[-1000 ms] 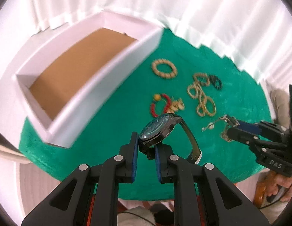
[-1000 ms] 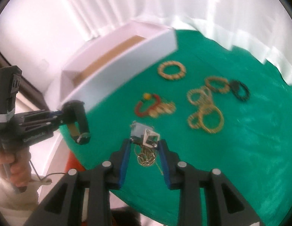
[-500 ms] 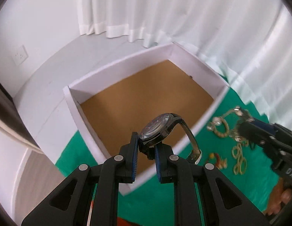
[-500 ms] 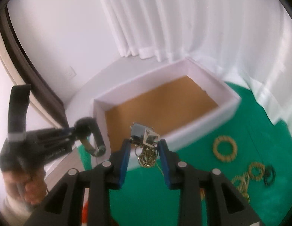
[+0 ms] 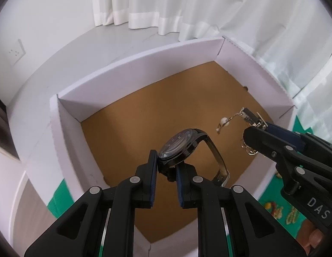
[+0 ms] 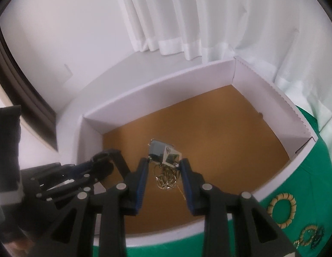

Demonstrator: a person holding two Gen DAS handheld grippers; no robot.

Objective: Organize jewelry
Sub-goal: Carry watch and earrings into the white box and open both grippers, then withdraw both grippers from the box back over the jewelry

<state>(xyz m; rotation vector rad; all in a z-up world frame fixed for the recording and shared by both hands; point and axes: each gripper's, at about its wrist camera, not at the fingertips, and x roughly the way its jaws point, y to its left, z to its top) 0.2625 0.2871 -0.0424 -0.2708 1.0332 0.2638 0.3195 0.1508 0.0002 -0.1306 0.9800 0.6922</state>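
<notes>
In the left wrist view, nearest the lens, the left gripper (image 5: 166, 169) has its jaws drawn narrow, the blue pads pinching the case of a dark wristwatch (image 5: 180, 147); the strap (image 5: 217, 162) arches off to the right and hangs free over the box; the watch is in the air, touching nothing but the pads. In the right wrist view the right gripper (image 6: 163, 167) is closed to a moderate gap on a small carded jewelry piece (image 6: 163, 152), apparently a necklace, whose gold chain (image 6: 166, 180) dangles in a loose tangle between the fingers; seen from the left, a pearl-like bead (image 5: 223, 120) juts from the same bundle.

Beyond both tools lies the white cardboard box (image 6: 208, 72); its brown floor (image 5: 144, 111) shows nothing lying on it, so by my reading no piece has yet been set down inside; both held items hang above the interior, which suggests the carry is about done and the release is what remains.

Farther off, on the green cloth (image 6: 311, 150) to the right of the box, several bracelets wait: a beaded gold ring-shaped one (image 6: 282, 208) and a small cluster of gold and dark ones (image 6: 311, 237) at the edge of view; these would still need fetching, so I judge the task to be in its early part.
</notes>
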